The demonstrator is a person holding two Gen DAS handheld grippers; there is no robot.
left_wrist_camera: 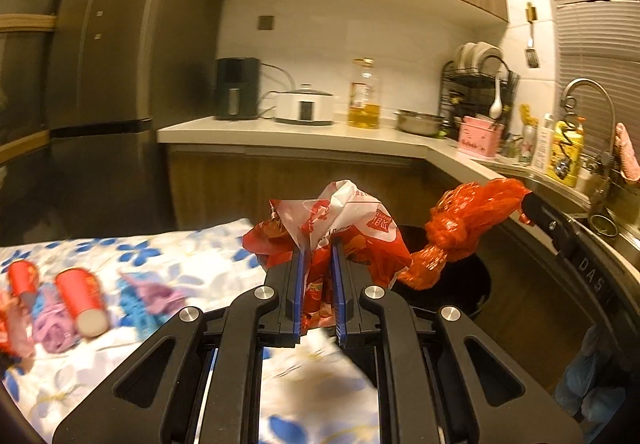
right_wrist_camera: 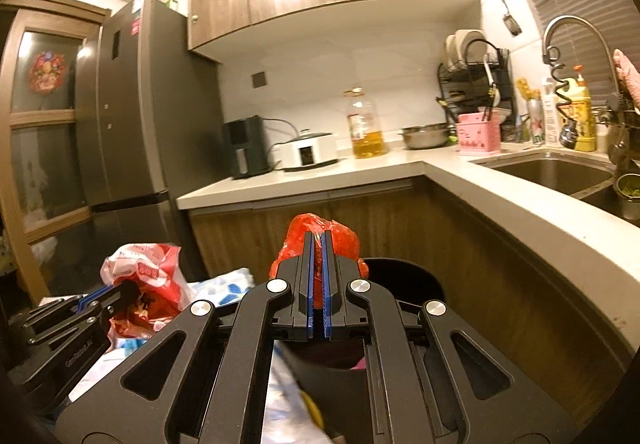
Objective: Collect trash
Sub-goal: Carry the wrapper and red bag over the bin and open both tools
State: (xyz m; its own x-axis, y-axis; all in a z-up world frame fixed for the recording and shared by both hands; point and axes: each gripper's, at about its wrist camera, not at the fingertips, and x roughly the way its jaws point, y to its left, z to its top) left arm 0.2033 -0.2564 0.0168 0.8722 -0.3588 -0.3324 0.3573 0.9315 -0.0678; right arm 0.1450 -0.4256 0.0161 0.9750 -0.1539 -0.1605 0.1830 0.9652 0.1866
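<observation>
now both grippers are held up near the black bin [left_wrist_camera: 472, 284], pointing a little down toward the kitchen counter [right_wrist_camera: 360, 167]. the left gripper [left_wrist_camera: 319, 240] is just left of the bin, above the edge of the flowery cloth [left_wrist_camera: 168, 256], and its jaws are nearly closed, pinching a crumpled red and white bag [left_wrist_camera: 344, 215]. the right gripper [right_wrist_camera: 318, 240] is right over the bin's near rim, jaws squeezed tight on a knotted red bag [right_wrist_camera: 340, 240]. two red cups [left_wrist_camera: 80, 296] and bits of coloured paper lie on the cloth, well left of the bin.
</observation>
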